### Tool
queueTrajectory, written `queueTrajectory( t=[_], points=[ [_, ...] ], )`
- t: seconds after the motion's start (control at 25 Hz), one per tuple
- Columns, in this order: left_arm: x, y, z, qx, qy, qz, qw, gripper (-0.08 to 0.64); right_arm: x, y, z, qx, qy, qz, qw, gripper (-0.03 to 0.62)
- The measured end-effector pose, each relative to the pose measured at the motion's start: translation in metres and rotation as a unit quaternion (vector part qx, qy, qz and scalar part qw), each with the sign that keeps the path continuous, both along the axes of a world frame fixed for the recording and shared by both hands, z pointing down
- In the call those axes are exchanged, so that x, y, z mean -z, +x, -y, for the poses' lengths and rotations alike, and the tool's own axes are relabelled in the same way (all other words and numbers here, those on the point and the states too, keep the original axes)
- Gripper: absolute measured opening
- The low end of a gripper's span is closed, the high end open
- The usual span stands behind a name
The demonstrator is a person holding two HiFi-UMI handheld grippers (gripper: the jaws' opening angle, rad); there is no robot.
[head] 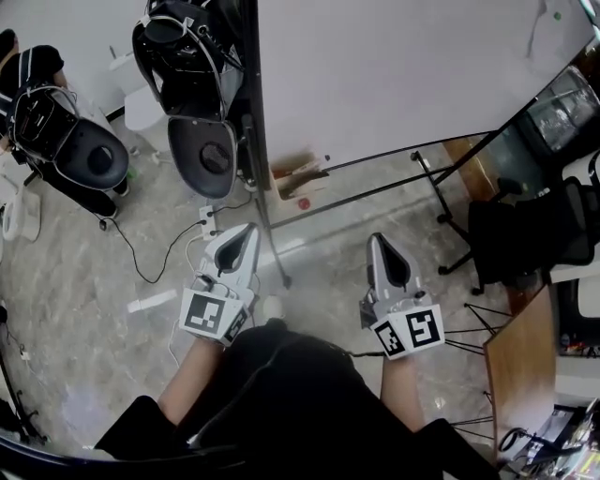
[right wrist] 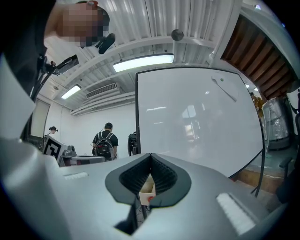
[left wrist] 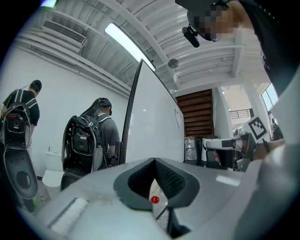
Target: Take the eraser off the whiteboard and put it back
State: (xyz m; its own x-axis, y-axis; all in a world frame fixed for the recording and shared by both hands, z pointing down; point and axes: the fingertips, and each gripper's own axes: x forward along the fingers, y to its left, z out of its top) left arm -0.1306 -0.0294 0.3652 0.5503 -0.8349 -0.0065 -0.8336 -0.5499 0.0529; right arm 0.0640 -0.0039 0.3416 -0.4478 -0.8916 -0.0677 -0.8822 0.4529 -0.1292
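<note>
The whiteboard (head: pixel 403 75) stands on a wheeled frame ahead of me; it also fills the right gripper view (right wrist: pixel 197 122) and shows edge-on in the left gripper view (left wrist: pixel 150 126). A small dark elongated thing (right wrist: pixel 224 89) sticks to its upper right (head: pixel 537 28); I cannot tell whether it is the eraser. My left gripper (head: pixel 242 234) (left wrist: pixel 154 161) and right gripper (head: pixel 382 242) (right wrist: pixel 151 157) are both held level, short of the board. Each has its jaws shut with nothing between them.
A cardboard box (head: pixel 298 176) and a small red thing (head: pixel 303 202) lie on the floor under the board. Two people with backpacks (head: pixel 187 56) (head: pixel 56 131) stand at the left. An office chair (head: pixel 525 234) and a wooden table (head: pixel 520 366) are at the right. Cables (head: pixel 150 267) trail across the floor.
</note>
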Motion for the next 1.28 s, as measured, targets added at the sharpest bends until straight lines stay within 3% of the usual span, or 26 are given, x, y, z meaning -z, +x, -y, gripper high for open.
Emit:
queueTrajectory(
  t=[0.24, 0.72, 0.96, 1.28],
  points=[
    [-0.001, -0.008, 0.021, -0.036, -0.001, 0.000, 0.9994, 0.005, 0.002, -0.018, 0.021, -0.010, 0.000, -0.001, 1.000, 0.009],
    [-0.007, -0.037, 0.057, -0.034, -0.006, 0.000, 0.9994, 0.005, 0.000, -0.048, 0.053, -0.012, -0.002, -0.005, 1.000, 0.009],
    [-0.011, -0.010, 0.070, -0.046, -0.014, 0.006, 0.9988, 0.005, -0.003, -0.031, 0.070, -0.008, -0.005, 0.000, 1.000, 0.009],
    [-0.019, 0.042, 0.098, -0.082, -0.014, 0.054, 0.9950, 0.005, 0.002, -0.015, 0.113, 0.035, -0.009, -0.004, 0.999, 0.009]
  ],
)
